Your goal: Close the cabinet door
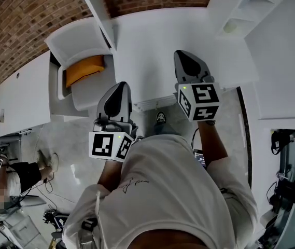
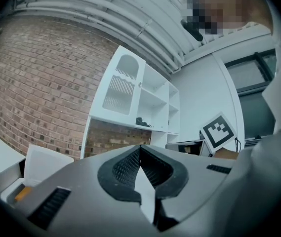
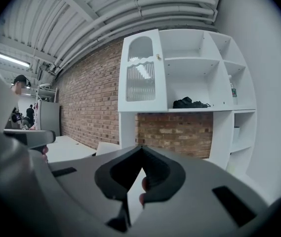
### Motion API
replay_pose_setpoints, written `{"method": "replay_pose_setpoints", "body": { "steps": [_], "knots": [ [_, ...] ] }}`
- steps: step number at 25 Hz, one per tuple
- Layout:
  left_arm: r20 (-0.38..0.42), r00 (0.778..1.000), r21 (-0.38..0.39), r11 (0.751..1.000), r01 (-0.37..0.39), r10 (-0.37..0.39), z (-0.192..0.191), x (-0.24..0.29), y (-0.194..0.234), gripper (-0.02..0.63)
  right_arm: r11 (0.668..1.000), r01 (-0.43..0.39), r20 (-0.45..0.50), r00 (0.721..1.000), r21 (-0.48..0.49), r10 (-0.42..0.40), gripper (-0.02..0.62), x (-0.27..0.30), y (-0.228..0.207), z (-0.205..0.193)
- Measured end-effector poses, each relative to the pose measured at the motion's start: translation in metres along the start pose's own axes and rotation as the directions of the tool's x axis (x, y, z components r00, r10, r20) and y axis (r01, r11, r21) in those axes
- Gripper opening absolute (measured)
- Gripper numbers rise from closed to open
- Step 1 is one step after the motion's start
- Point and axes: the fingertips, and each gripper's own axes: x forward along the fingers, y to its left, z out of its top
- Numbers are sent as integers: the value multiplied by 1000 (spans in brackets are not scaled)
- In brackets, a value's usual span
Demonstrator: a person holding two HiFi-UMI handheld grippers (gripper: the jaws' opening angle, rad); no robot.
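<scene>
left claw [image 1: 120, 85], right claw [image 1: 185, 54] — forward, closed

Brick wall [image 3: 91, 93] at back and along left. Ribbed white ceiling [image 3: 105, 14], strip light [image 3: 13, 59] on. White shelf cabinet [image 3: 180, 58] against brick. White table [image 1: 23, 97] beside white chair [image 1: 80, 40], orange cushion [image 1: 85, 69] on seat. Pale glossy floor [image 1: 80, 149]. Dark window [image 2: 251, 73] in white side wall.

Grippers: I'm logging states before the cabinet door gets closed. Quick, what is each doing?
Left gripper: jaws together, holding nothing.
Right gripper: jaws together, holding nothing.
</scene>
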Motion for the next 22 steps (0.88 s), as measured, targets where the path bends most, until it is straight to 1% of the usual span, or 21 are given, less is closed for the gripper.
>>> {"method": "replay_pose_setpoints", "body": {
  "steps": [4, 9, 18, 20, 22],
  "knots": [
    [-8, 1000, 10, 1000, -16, 16, -2, -11, 3, 15, 1000, -16, -22, 1000, -4, 16, 23, -16, 15, -12],
    [-24, 999, 23, 1000, -21, 22, -6, -27, 7, 15, 1000, -15, -40, 999, 2, 15, 23, -38, 32, -23],
    [-18, 1000, 20, 1000, -23, 24, -6, -52, 10, 15, 1000, -2, -44, 999, 11, 2, 23, -73, 51, -31],
    [-15, 1000, 12, 1000, -27, 28, -5, -56, 12, 15, 1000, -4, -43, 999, 8, 5, 23, -80, 57, -31],
    [-16, 999, 20, 999, -28, 28, -3, -59, 13, 15, 1000, -16, -39, 999, 3, 17, 23, -87, 63, -30]
  ]
}}
